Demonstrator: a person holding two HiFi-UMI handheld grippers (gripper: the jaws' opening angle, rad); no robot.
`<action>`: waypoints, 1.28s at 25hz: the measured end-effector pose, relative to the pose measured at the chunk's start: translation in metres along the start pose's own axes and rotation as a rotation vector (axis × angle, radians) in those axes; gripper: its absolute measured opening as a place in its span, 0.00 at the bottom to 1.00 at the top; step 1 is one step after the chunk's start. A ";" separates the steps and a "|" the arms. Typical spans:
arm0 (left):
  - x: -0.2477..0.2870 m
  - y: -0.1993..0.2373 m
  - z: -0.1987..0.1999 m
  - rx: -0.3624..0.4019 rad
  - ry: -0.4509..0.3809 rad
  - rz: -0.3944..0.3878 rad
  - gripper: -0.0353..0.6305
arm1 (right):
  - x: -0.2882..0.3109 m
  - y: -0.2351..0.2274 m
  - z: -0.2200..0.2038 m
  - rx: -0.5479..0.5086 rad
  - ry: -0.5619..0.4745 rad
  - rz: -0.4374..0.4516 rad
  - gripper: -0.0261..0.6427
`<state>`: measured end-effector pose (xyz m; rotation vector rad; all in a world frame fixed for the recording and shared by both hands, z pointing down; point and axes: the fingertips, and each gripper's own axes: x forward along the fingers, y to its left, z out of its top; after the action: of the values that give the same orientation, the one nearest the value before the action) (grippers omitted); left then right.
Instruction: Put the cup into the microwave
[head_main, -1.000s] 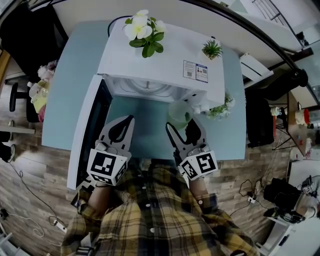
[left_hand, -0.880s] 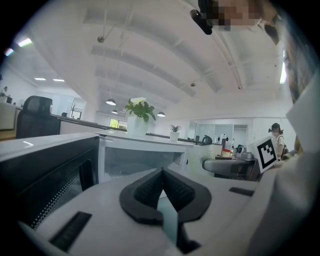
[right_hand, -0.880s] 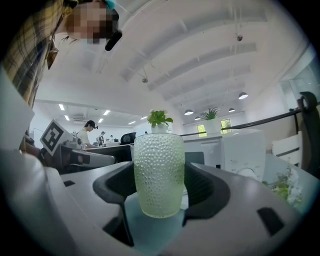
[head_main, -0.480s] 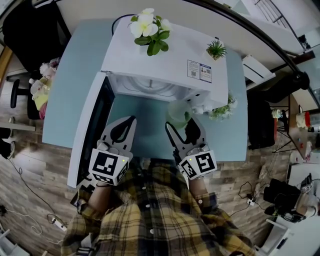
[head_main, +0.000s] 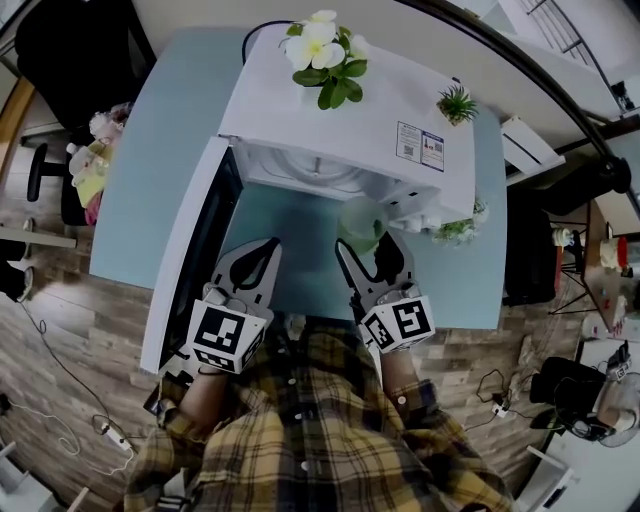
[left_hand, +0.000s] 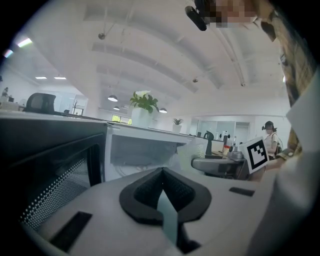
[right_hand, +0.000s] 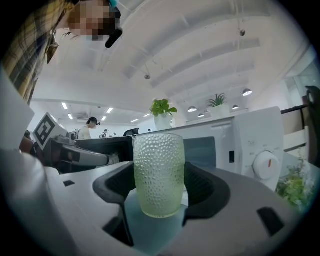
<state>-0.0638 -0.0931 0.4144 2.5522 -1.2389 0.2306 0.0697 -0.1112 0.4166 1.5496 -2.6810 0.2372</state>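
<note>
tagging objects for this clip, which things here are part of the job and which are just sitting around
Part of the job: cup, held in the right gripper; microwave, with its door open.

Just about: white flower plant and small green plant on top of the microwave; leafy plant beside it; left gripper, shut and empty.

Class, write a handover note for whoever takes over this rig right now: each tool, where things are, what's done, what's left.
Left tool: shut, empty, beside the open door.
Right tool: shut on the cup, which stands upright.
The cup is just outside the microwave, in front of its opening.
Done: door open, cup gripped.
Left: set the cup inside and let go.
</note>
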 end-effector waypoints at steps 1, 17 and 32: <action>0.000 -0.001 -0.003 -0.003 0.008 -0.002 0.04 | 0.003 0.000 -0.002 0.000 0.000 0.001 0.51; 0.007 -0.002 -0.024 -0.024 0.055 -0.020 0.04 | 0.062 -0.011 -0.028 -0.030 -0.022 0.010 0.51; 0.014 0.001 -0.023 -0.010 0.048 -0.010 0.04 | 0.104 -0.019 -0.052 -0.032 -0.013 0.003 0.51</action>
<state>-0.0558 -0.0965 0.4403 2.5286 -1.2066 0.2820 0.0318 -0.2018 0.4810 1.5436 -2.6837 0.1845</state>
